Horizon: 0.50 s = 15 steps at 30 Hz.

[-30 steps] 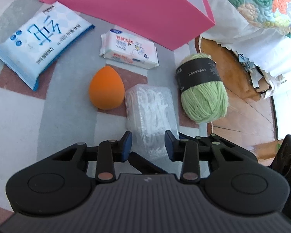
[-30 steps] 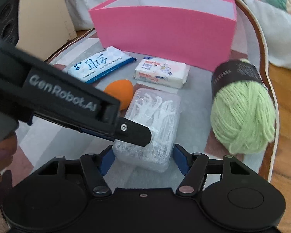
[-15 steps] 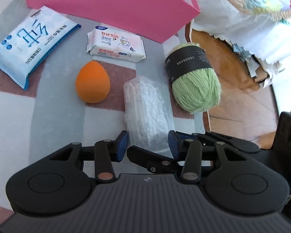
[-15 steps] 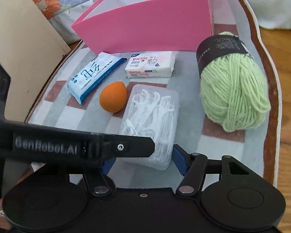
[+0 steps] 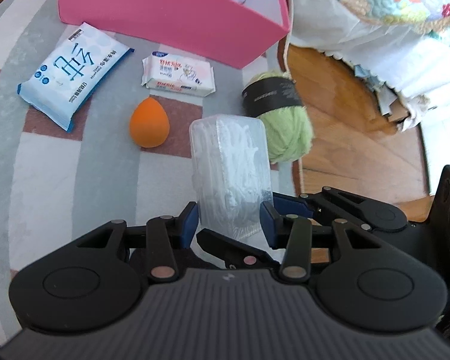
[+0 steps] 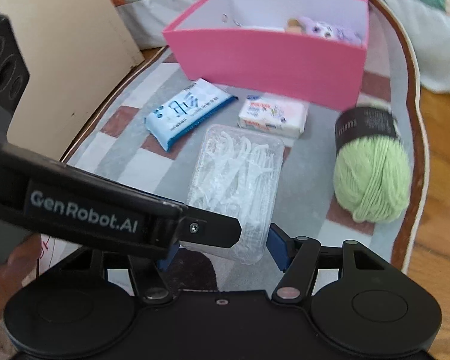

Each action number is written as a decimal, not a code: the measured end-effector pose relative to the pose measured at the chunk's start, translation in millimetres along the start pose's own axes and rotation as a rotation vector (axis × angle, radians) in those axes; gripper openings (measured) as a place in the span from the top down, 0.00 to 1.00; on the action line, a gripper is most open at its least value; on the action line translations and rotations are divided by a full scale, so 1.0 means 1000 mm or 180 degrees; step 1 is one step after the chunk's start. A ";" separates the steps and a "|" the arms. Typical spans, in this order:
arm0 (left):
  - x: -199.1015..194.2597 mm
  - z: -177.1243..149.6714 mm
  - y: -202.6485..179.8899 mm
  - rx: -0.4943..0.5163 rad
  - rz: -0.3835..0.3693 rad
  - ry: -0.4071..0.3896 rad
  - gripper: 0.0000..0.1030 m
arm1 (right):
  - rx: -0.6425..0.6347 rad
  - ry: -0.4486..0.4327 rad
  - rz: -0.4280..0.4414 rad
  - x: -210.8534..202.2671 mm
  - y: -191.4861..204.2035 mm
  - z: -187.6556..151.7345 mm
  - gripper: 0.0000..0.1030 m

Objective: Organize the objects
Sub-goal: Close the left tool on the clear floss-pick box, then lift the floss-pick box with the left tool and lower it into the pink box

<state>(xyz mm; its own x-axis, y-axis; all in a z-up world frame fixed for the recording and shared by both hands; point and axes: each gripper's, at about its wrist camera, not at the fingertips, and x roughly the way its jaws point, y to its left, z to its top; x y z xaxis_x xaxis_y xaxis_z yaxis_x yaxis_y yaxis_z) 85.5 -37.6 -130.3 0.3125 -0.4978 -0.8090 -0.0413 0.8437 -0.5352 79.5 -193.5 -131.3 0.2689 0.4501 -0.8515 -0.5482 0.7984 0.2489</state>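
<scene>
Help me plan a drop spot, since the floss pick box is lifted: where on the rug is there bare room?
Bare rug lies left of the orange sponge, below the blue wipes pack. It is crowded toward the pink box: tissue pack, green yarn ball and the floss pick box sit close together.

Clear glossy plastic floss box [image 5: 231,162]

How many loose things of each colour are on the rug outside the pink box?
Blue and white: 1, wipes pack
White and pink: 1, tissue pack
Orange: 1, sponge
Clear: 1, floss pick box
Green: 1, yarn
Total: 5
</scene>
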 end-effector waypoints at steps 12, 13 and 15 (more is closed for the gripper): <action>-0.071 0.015 -0.027 -0.0006 0.0043 -0.0293 0.58 | -0.0318 -0.0117 0.0039 -0.053 0.025 0.039 0.34; -0.077 0.017 -0.030 0.0004 0.0044 -0.0311 0.58 | -0.0337 -0.0139 0.0051 -0.059 0.027 0.043 0.34; -0.089 0.021 -0.036 0.0042 0.0045 -0.0352 0.58 | -0.0372 -0.0180 0.0054 -0.068 0.033 0.053 0.34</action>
<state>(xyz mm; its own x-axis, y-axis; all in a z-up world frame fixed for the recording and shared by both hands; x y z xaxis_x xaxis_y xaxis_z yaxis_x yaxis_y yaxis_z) 79.0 -19.1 -33.6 0.4147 -0.4614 -0.7843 -0.0340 0.8535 -0.5200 84.9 -177.0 -41.1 0.3011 0.4876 -0.8195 -0.6408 0.7399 0.2048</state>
